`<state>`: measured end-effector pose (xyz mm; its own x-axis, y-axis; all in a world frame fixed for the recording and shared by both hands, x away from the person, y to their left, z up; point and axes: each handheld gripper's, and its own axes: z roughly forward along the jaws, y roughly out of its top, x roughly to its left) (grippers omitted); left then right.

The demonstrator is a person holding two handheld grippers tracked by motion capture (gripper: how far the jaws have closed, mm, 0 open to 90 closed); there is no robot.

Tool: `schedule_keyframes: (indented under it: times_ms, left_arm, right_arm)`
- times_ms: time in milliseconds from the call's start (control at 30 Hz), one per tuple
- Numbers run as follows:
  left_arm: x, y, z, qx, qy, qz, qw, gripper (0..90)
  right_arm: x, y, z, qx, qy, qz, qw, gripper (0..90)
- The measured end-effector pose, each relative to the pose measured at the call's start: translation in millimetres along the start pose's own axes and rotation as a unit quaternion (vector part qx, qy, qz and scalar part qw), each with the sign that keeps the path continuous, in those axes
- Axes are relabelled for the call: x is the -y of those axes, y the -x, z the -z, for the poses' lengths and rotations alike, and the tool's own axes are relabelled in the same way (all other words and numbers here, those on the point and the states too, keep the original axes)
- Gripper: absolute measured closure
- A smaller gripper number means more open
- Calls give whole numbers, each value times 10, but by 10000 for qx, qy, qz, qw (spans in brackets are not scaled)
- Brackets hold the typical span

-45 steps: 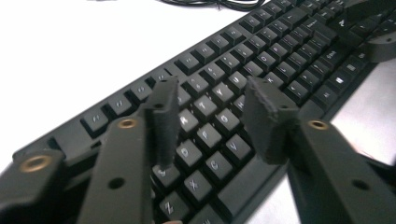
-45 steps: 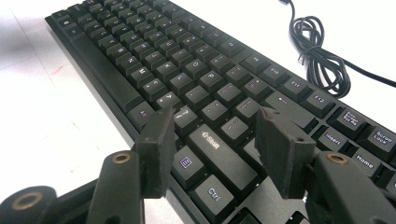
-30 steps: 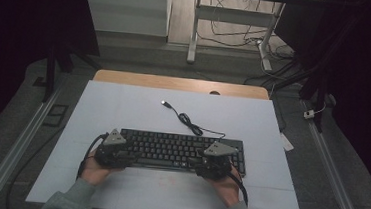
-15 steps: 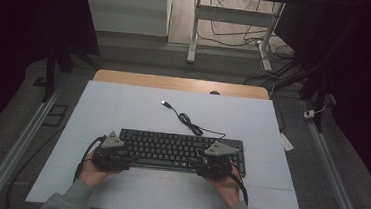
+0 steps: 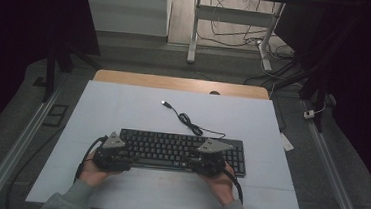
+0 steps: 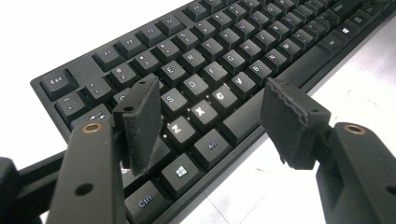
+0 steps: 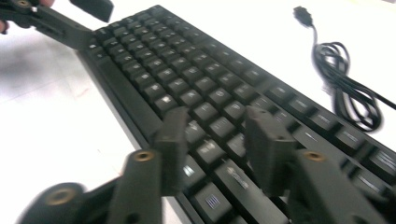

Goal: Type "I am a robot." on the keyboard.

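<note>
Two grippers hover at the keyboard (image 5: 182, 151) near the tabletop's front edge, the left gripper (image 6: 212, 116) with jaws released, the right gripper (image 7: 212, 140) with jaws just narrowing, seemingly on nothing; stiff, fairly light, best gripped by its thin ends.
</note>
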<state>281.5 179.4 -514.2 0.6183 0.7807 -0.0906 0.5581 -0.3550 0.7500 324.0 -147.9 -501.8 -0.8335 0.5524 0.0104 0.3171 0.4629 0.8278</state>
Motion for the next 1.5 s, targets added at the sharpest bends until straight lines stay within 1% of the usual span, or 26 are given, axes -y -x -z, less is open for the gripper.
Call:
schedule_keyframes:
  times_ms: [133,200,233,433,567,867,1133,1267,1333,1500]
  left_arm:
    - [1,-1,-2,2,-6,1,10000,381]
    - [1,2,-8,3,-24,-19,10000,380]
    - [1,4,-11,2,-31,-23,10000,379]
    - [1,9,-11,3,-25,-31,10000,377]
    - [1,9,-13,8,-34,-28,10000,377]
    - [4,10,-19,-1,-55,-48,10000,375]
    - [9,13,-30,17,-87,-71,9999,372]
    - [9,14,-31,14,-89,-73,9999,371]
    - [10,14,-28,10,-82,-72,9999,371]
    - [10,10,-30,3,-94,-72,9999,371]
  right_arm:
    - [-67,-37,-90,-160,-137,87,9997,832]
    - [-94,-53,-137,-188,-225,132,9995,887]
    - [-104,-59,-162,-180,-271,173,9993,895]
    - [-112,-78,-303,-177,-468,157,9986,896]
    - [-99,-72,-340,-143,-546,139,9983,895]
    - [-82,-59,-366,-77,-635,126,9979,896]
    - [-75,-64,-378,-94,-626,116,9979,896]
    - [-61,-65,-396,-86,-706,94,9974,897]
    - [-59,-67,-394,-67,-694,96,9975,897]
    - [-76,-83,-364,-14,-623,190,9979,897]
